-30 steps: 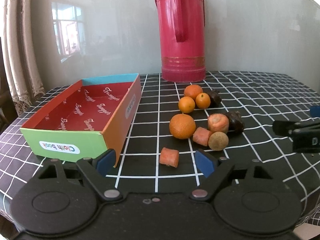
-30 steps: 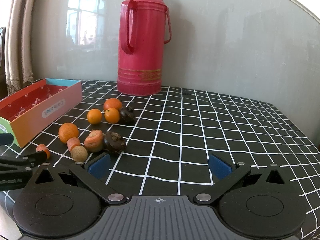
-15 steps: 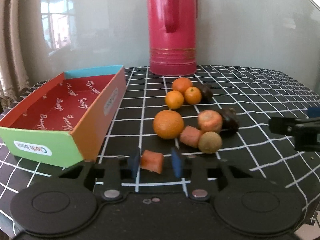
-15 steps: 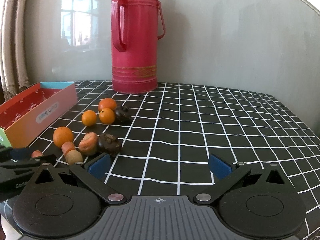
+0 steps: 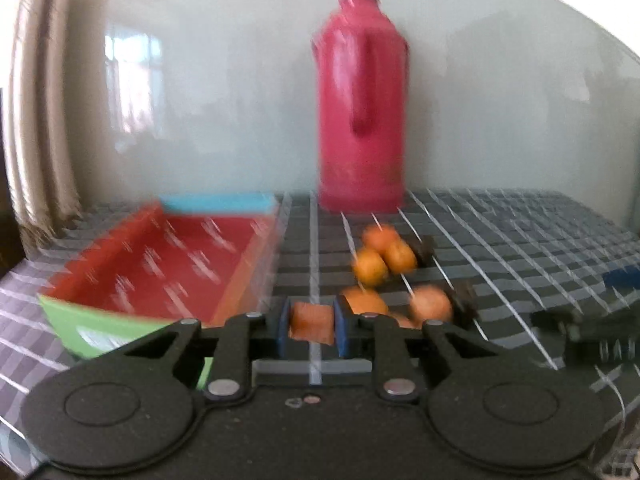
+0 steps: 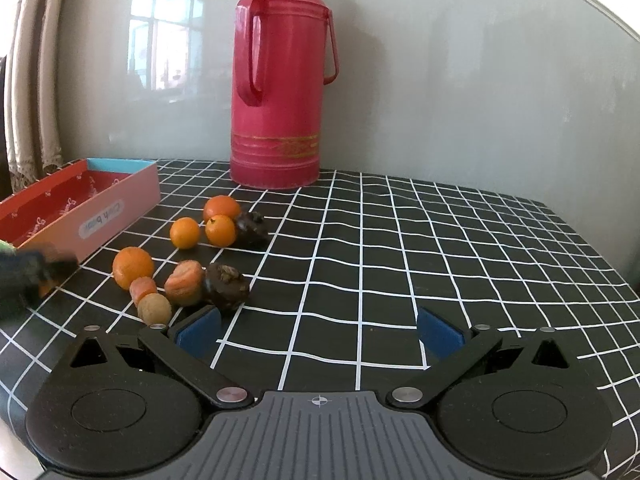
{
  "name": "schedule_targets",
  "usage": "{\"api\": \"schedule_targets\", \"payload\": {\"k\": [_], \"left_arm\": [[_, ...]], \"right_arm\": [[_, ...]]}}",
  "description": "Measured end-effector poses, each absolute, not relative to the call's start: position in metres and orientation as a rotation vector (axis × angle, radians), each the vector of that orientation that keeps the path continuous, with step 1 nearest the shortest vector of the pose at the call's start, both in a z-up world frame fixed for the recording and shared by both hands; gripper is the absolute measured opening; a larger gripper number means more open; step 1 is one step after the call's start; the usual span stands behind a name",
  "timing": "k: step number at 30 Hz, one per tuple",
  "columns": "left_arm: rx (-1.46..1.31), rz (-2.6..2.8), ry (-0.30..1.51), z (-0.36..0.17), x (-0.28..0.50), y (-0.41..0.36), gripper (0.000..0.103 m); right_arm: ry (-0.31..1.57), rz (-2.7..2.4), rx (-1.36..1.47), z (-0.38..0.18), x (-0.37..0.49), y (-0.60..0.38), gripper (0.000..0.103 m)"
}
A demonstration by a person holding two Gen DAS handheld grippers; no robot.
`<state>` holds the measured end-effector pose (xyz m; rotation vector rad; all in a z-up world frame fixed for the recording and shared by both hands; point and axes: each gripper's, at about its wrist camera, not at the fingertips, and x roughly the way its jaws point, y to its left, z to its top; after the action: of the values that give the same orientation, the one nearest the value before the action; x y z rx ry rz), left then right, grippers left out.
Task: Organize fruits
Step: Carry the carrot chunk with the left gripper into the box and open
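My left gripper (image 5: 312, 325) is shut on an orange carrot-like chunk (image 5: 312, 322) and holds it above the table, just right of the colourful cardboard box (image 5: 160, 276); this view is blurred. The box also shows in the right wrist view (image 6: 100, 208). A cluster of fruit lies on the checked cloth: oranges (image 6: 133, 267), small tangerines (image 6: 220, 230), another orange chunk (image 6: 143, 289), a brown round fruit (image 6: 154, 309), and dark fruits (image 6: 226, 285). My right gripper (image 6: 318, 330) is open and empty, just right of the cluster. The left gripper shows blurred at the left edge (image 6: 28, 276).
A tall red thermos (image 6: 282, 80) stands at the back of the table against the wall. The black-and-white checked tablecloth (image 6: 440, 248) stretches to the right of the fruit. A curtain (image 5: 36, 120) hangs at far left.
My left gripper closed on the orange chunk, then lifted it off the table; its view tilted up and blurred. The right gripper stayed open and shifted slightly.
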<state>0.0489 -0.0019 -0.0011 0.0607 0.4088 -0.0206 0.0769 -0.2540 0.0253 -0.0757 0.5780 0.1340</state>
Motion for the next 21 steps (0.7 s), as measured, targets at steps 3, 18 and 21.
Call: {"api": "schedule_targets", "payload": {"k": [3,18,21], "left_arm": [[0.04,0.043,0.347,0.014,0.054,0.021,0.013],[-0.052,0.18,0.318,0.016,0.052,0.074,0.047],[-0.068,0.227,0.279,0.018,0.038,0.085,0.07]], "right_arm": [[0.578,0.133,-0.084,0.025,0.077,-0.252,0.103],[0.563,0.18,-0.157,0.021,0.079,-0.225,0.103],[0.562,0.18,-0.145,0.022,0.078,-0.228,0.103]]}}
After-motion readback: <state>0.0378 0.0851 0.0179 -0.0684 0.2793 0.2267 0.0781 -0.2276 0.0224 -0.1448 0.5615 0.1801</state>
